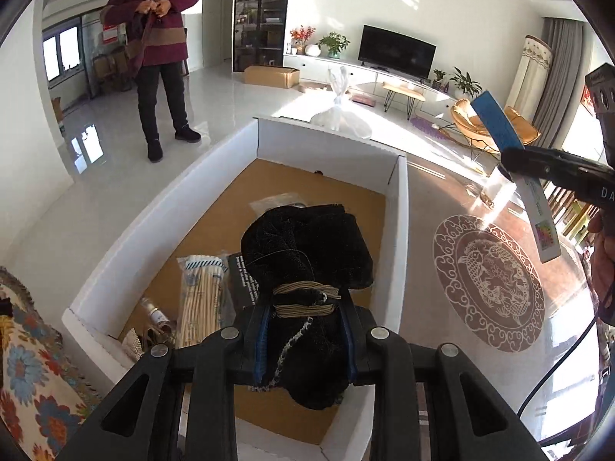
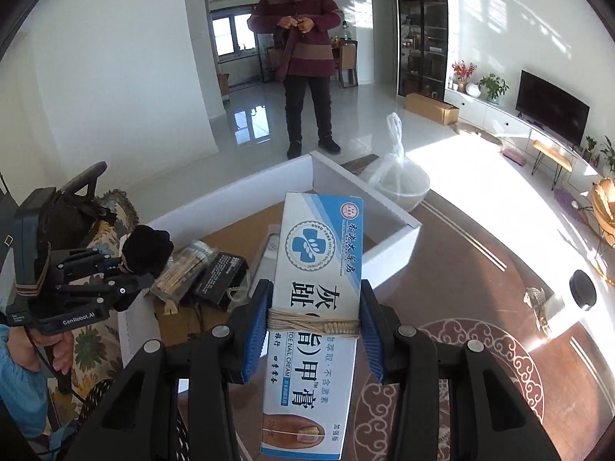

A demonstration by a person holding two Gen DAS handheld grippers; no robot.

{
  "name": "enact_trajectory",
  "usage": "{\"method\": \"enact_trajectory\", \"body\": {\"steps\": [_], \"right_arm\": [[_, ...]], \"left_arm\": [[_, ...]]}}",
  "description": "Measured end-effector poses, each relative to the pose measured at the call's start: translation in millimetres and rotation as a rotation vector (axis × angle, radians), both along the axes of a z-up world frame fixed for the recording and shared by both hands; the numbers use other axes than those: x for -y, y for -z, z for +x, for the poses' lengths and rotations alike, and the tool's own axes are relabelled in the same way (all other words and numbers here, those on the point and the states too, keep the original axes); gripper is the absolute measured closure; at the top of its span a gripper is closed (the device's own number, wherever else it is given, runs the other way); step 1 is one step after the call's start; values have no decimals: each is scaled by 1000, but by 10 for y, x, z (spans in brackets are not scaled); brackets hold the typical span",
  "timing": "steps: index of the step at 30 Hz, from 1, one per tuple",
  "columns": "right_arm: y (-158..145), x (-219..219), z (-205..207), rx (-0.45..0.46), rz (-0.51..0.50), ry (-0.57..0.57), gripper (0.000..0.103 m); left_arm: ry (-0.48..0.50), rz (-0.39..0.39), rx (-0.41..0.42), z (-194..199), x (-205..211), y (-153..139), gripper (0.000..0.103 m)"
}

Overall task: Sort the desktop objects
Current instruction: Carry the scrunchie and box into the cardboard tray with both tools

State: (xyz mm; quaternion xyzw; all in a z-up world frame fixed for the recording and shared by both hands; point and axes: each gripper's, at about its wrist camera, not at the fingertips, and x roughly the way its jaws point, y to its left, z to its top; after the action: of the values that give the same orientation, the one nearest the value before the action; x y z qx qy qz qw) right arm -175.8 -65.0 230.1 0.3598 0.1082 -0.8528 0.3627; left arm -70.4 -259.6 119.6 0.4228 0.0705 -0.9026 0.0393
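and we're over the white box (image 1: 246,153) now, its walls standing up on all sides around a brown cardboard floor, far wall and right wall meeting at a sharp corner. inside, the far half of the floor lies bare, while the near left corner is crowded: a clear pack of wooden sticks (image 1: 201,299), a black card with white print (image 1: 242,280) beside it, a small bottle (image 1: 155,313) tucked against the left wall. right of the box the brown bench (image 1: 423,199) runs wide open, with a round carp-pattern mat (image 1: 490,284) on it. beyond the far wall a knotted clear plastic bag (image 1: 340,113) sits close. a person in a striped coat (image 1: 153,19) stands on the glossy floor, well apart.

hard to read: the bottle is half hidden by the box wall, a clear packet under the bundle is mostly covered, and a flowered cloth (image 1: 34,365) is cut off at the left edge.

left claw (image 1: 305,342): nearly shut, pads pinching a black fuzzy cloth bundle (image 1: 307,246) bound with tan cord, hanging above the box interior. right claw (image 2: 313,330): partly open, blue pads pressed on both sides of a white-and-blue nail cream carton (image 2: 315,307), also wrapped with cord, held over the box's right edge and bench.
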Motion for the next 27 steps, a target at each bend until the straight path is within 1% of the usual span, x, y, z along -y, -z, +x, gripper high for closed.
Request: {"method": "enact_trajectory", "body": {"steps": [2,3,5,7,9,12,14,15,16,17,18,19,20,22,24,25,27], "right_arm": [[27,411,-140,15,-19,-41,59],[92,618,-219,29,-16,-57,59],[288,994,-388,57,20,-78,59],[555,1288,-546,102,43,-98,59],[846,1519,-666,163,47,-118,59],[1206,1764,-775,236,39,-133,59],[1373,1904,-812,279,29,-156,57],[1454,1963,-829,305,34,-161,53],[1519,2014,-847,325,40,-159,37],[1542,2036,-854,323,40,-150,28],[1529,2028,-850,305,31,-142,17],[1490,1995,-846,285,17,-136,14],[1443,1959,-838,273,10,-133,14],[1350,1855,-833,249,18,-121,10],[1222,1728,-822,204,44,-94,6],[1181,1641,-807,186,58,-82,4],[1083,1487,-777,159,87,-55,3]], "left_arm": [[-20,3,58,-73,99,220,74],[-23,6,82,-103,113,323,74],[-17,5,121,-179,110,510,74],[-9,8,152,-244,91,671,73],[-14,19,185,-286,120,799,73],[-26,10,216,-332,157,938,73],[-46,3,236,-386,151,986,68],[-57,0,246,-406,165,1007,66],[-68,-3,259,-418,171,1027,60],[-77,-4,262,-415,175,1034,49],[-87,-6,253,-397,176,1022,43],[-100,-11,232,-366,175,991,31],[-116,-21,204,-331,170,949,24],[-150,-43,157,-266,144,859,21],[-187,-54,120,-213,103,770,21],[-204,-54,104,-180,62,718,21],[-233,-47,73,-104,3,634,20]]}}
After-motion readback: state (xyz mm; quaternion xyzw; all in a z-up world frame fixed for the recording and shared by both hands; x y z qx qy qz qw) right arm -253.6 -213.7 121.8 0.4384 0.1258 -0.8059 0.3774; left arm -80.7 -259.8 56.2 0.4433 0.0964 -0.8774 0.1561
